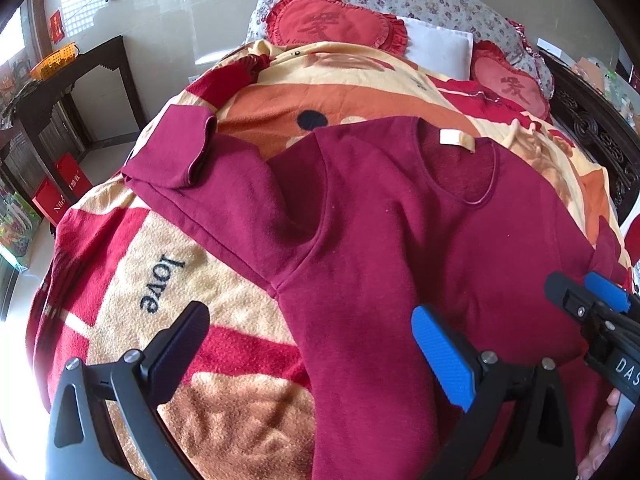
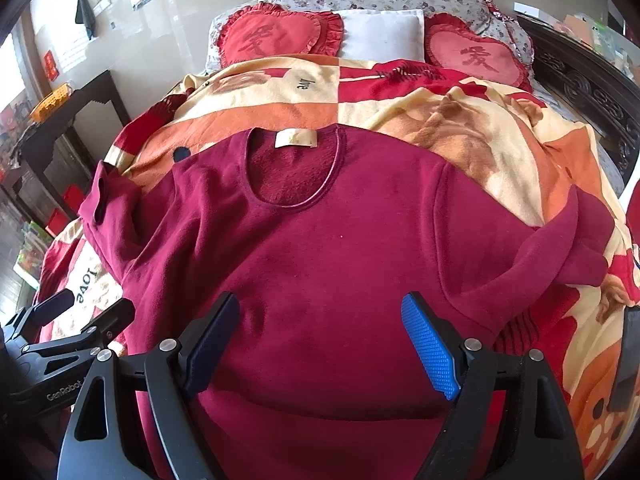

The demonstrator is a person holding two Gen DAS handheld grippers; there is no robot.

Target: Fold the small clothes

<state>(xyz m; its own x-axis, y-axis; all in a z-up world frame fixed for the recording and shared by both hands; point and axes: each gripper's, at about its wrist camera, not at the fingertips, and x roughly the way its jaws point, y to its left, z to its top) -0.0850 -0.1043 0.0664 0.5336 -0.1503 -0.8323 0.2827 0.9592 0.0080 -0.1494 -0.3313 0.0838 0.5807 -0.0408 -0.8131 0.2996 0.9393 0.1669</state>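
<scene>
The long-sleeved top (image 2: 320,248) lies flat on the blanket (image 2: 500,140) covering the bed, neckline toward the pillows (image 2: 380,32) behind it; a side table (image 2: 80,120) stands left of the bed.

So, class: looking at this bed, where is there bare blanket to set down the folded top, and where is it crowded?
Free: the blanket between the maroon top neckline and the heart cushions, and the "love" patch beside its left sleeve. Crowded: the near middle, covered by the top, with both open tools, left and right, over it.
</scene>
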